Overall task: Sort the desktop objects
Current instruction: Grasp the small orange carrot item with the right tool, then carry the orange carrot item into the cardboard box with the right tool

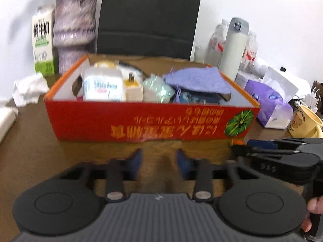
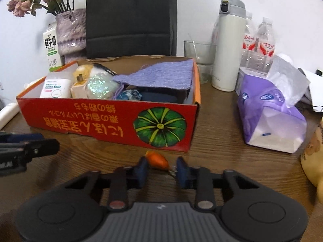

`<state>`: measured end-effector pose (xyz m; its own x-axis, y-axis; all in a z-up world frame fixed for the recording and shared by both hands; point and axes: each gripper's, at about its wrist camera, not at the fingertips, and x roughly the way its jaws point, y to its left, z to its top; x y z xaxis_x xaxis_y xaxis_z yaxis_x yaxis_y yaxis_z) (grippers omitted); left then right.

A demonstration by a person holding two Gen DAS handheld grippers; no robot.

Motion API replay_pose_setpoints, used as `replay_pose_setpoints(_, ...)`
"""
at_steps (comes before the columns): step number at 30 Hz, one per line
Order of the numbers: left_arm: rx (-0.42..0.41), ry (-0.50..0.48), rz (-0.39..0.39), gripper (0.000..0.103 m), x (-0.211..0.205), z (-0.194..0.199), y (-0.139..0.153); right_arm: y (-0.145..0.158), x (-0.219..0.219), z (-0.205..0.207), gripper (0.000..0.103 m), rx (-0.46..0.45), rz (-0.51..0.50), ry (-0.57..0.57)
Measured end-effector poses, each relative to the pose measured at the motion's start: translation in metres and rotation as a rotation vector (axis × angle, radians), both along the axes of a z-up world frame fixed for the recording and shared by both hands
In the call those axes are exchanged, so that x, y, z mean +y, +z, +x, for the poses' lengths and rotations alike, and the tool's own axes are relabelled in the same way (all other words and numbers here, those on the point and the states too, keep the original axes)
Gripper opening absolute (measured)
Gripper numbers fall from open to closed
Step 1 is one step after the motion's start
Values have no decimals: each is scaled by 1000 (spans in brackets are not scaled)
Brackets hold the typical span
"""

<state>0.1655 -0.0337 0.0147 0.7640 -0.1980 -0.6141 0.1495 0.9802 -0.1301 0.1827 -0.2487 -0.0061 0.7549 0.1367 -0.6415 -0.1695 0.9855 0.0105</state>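
Red cardboard box [image 2: 113, 119] filled with sorted desk items, both grippers in front of it.

The box sits on the wooden table [image 2: 218, 153] and holds a purple cloth [image 2: 161, 76], a white wipes pack [image 2: 55, 87], a cream plug adapter [image 2: 79, 86], a glittery pouch [image 2: 101, 87] and a dark blue item under the cloth. A small orange object [image 2: 157, 159] lies on the table just before the box, in front of the right gripper [image 2: 161, 170], whose narrowly parted fingers hold nothing. The left gripper [image 1: 159, 161] is likewise narrowly parted and empty. Right of the box stand a purple tissue pack [image 2: 268, 117], a white flask [image 2: 228, 46] and a glass [image 2: 198, 54].
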Motion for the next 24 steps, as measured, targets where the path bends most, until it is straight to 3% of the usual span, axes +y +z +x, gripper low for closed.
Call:
replay_pose_setpoints(2, 11, -3, -7, 16, 2, -2, 0, 1, -1, -5, 6, 2, 21, 5)
replay_pose_setpoints(6, -26, -19, -9, 7, 0, -14, 9, 4, 2, -17, 4, -12, 38, 16)
replay_pose_setpoints(12, -61, -27, -19, 3, -3, -51, 21, 24, 4, -48, 1, -65, 78, 26)
replay_pose_setpoints(24, -28, -44, -7, 4, 10, -153, 15, 61, 33, -189, 0, -163, 135, 141)
